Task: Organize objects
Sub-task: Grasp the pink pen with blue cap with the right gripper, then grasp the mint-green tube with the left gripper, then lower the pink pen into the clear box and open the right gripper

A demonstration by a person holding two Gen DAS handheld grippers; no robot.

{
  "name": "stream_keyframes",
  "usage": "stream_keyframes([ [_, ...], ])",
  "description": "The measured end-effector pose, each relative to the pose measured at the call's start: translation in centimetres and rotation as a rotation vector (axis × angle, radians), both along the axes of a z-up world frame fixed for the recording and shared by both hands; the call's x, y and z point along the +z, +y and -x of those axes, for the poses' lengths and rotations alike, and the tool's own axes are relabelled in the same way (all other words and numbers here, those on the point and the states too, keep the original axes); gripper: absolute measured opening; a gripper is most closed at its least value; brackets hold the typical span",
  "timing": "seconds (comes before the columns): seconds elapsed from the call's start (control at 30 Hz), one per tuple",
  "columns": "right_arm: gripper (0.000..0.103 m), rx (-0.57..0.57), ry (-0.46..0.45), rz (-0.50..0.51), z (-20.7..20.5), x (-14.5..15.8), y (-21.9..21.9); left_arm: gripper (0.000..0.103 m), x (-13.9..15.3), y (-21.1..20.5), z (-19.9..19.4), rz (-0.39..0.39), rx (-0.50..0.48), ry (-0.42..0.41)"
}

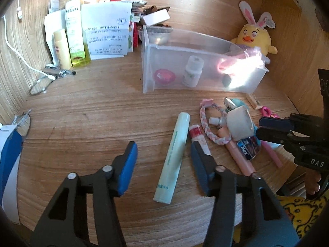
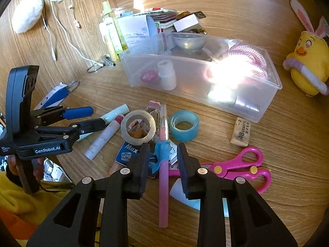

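My left gripper (image 1: pixel 163 152) is open above a pale green tube (image 1: pixel 173 157) that lies on the wooden desk between its fingers. My right gripper (image 2: pixel 163 156) is open, its fingers on either side of a pink pen (image 2: pixel 163 177) with a blue dolphin clip. A clear plastic bin (image 1: pixel 197 70) stands behind the pile; it holds a white bottle (image 1: pixel 192 72), a pink round case (image 1: pixel 164 76) and a pink coil. In the right wrist view the bin (image 2: pixel 205 94) is beyond a white tape roll (image 2: pixel 137 126) and a blue tape roll (image 2: pixel 184 125).
Pink scissors (image 2: pixel 236 168), an eraser (image 2: pixel 241 131), a red-capped white tube (image 2: pixel 104 136) and a blue Max staple box (image 2: pixel 128 152) lie near the right gripper. A yellow plush chick (image 1: pixel 255 38) sits by the right wall. Bottles and papers (image 1: pixel 104 33) stand at the back left.
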State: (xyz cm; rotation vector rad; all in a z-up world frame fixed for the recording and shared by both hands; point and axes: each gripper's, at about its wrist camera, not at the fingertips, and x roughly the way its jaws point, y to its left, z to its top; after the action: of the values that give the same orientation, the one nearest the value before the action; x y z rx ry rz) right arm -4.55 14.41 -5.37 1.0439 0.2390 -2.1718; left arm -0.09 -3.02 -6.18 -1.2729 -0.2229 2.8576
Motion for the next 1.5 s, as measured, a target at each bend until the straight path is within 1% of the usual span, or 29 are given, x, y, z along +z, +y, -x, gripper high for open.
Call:
stream_keyframes([
  [0.17,0.024,-0.001,-0.001,-0.019,0.1,-0.5,-0.3,0.047,-0.1,0.0,0.1,-0.011,-0.007,0.012],
  [0.23,0.016,0.001,-0.007,-0.021,0.3,-0.7,-0.5,0.045,-0.2,0.2,0.2,0.004,-0.009,0.020],
  [0.3,0.015,0.001,-0.007,-0.018,0.3,-0.8,-0.5,0.043,-0.3,0.6,0.2,0.031,-0.012,0.025],
  [0.4,0.013,-0.003,-0.003,-0.011,0.3,-0.7,-0.3,0.036,-0.4,1.3,0.4,0.084,-0.019,0.035],
  [0.47,0.011,-0.009,-0.001,0.001,0.4,-0.6,-0.1,0.024,-0.5,1.7,0.5,0.130,-0.011,0.039],
  [0.53,0.011,-0.018,0.008,0.009,0.4,-0.3,0.1,0.016,-0.5,1.6,0.7,0.127,-0.009,0.041],
  [0.57,0.011,-0.026,0.014,0.014,0.4,-0.1,0.3,0.015,-0.5,1.4,0.8,0.118,-0.005,0.039],
  [0.7,0.011,-0.044,0.026,0.044,0.7,0.6,1.2,0.015,-0.4,0.5,1.1,0.072,0.016,0.036],
  [0.8,0.011,-0.060,0.037,0.064,0.9,1.4,1.8,0.015,0.2,0.0,1.0,0.037,0.027,0.049],
  [0.9,0.011,-0.073,0.043,0.092,1.3,2.3,2.5,0.015,1.1,-0.4,0.9,0.013,0.035,0.075],
  [1.07,0.011,-0.085,0.063,0.133,1.9,3.9,3.2,0.015,3.4,-0.7,0.9,-0.019,0.041,0.142],
  [1.3,0.011,-0.077,0.118,0.168,2.1,6.3,3.5,0.015,6.3,-0.8,1.6,-0.038,0.038,0.225],
  [1.4,0.011,-0.075,0.149,0.191,2.3,7.5,3.6,0.015,7.0,-0.9,2.2,-0.051,0.030,0.243],
  [1.5,0.011,-0.070,0.172,0.201,2.8,8.4,3.4,0.015,7.4,-0.8,3.0,-0.048,0.028,0.250],
])
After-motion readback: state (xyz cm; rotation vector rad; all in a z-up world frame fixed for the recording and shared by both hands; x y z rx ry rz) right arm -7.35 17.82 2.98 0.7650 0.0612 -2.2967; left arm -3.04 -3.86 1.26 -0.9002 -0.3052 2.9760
